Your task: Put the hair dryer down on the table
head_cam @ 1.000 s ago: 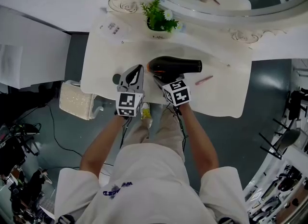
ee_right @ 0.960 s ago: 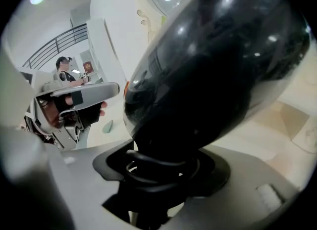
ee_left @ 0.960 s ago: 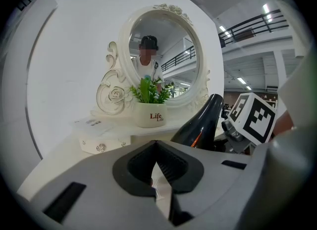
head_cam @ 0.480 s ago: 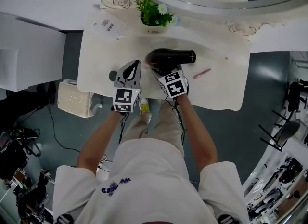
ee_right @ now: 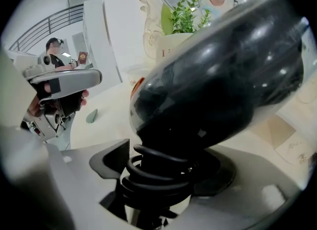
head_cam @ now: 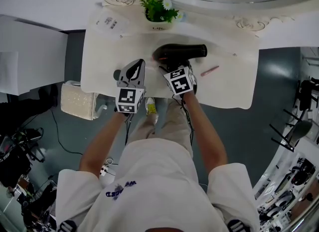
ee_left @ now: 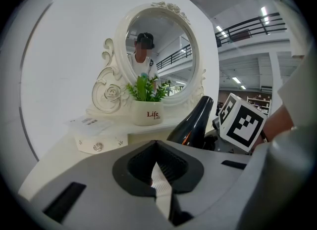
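The black hair dryer (head_cam: 182, 52) lies on the white vanity table (head_cam: 229, 91), barrel pointing right. My right gripper (head_cam: 170, 69) is at its near end. In the right gripper view the dryer body (ee_right: 218, 70) fills the frame. Its handle and coiled cord sit between my right gripper's (ee_right: 158, 184) jaws, which are opening, with a dark gap on the left side. My left gripper (head_cam: 135, 67) hovers just left of the dryer, shut and empty. From the left gripper view the dryer (ee_left: 195, 122) stands beyond the closed jaws of my left gripper (ee_left: 157, 167).
A potted plant (head_cam: 159, 14) stands at the back under an ornate oval mirror (ee_left: 158, 51). A white packet (head_cam: 110, 24) lies at the back left, a pink stick (head_cam: 210, 70) right of the dryer, and a small dark green thing (head_cam: 117, 75) beside my left gripper. A beige stool (head_cam: 79, 102) sits below the table's left edge.
The dryer stays lying on the table with my right gripper at its handle. Both grippers keep nearly the same places; only the head view has shifted a little.
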{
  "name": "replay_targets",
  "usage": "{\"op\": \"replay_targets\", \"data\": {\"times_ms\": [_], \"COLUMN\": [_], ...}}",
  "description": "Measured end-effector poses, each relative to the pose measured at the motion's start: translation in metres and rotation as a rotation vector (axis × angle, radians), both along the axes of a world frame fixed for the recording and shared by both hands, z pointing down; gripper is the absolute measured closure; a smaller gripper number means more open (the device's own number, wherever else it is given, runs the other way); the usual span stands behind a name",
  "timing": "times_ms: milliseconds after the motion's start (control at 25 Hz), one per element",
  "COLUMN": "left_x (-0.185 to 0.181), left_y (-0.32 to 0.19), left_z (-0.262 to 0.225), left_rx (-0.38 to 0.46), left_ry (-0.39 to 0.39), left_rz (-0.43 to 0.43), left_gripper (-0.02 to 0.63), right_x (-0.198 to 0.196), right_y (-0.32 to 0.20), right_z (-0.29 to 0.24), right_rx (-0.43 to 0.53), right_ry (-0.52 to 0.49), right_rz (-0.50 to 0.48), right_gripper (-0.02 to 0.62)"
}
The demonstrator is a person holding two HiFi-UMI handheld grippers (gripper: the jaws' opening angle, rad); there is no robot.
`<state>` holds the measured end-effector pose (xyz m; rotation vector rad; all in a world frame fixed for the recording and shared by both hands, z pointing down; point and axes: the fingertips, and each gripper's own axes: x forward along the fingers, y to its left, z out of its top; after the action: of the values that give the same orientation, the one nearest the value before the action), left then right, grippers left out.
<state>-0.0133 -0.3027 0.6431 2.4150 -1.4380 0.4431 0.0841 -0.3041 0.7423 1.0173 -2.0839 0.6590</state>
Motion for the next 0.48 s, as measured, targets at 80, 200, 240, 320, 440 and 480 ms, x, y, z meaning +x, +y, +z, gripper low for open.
{"op": "replay_targets", "data": {"times_ms": [80, 200, 240, 320, 440, 480], "left_x": [0.001, 0.004, 0.005, 0.006, 0.006, 0.006], "left_y": [-0.002, 0.003, 0.004, 0.006, 0.007, 0.007], "left_z": [-0.001, -0.001, 0.000, 0.002, 0.001, 0.000], "left_rx": [0.002, 0.001, -0.002, -0.009, -0.006, -0.003], "left_ry": [0.009, 0.009, 0.008, 0.009, 0.012, 0.013], "left_rz": [-0.002, 0.005, 0.006, 0.006, 0.004, 0.003], "left_gripper": [0.597, 0.597, 0.597, 0.597, 0.597, 0.597], "right_x": [0.002, 0.004, 0.006, 0.011, 0.016, 0.017], "right_y": [-0.005, -0.006, -0.006, -0.006, -0.008, -0.008], "right_z": [0.001, 0.003, 0.005, 0.011, 0.019, 0.020], "right_rx": [-0.006, -0.005, -0.002, -0.001, -0.017, -0.020], "right_ry": [0.008, 0.026, 0.042, 0.092, 0.150, 0.153], "right_rz": [0.011, 0.009, 0.009, 0.006, 0.004, 0.008], "right_gripper": [0.207, 0.206, 0.206, 0.206, 0.190, 0.190]}}
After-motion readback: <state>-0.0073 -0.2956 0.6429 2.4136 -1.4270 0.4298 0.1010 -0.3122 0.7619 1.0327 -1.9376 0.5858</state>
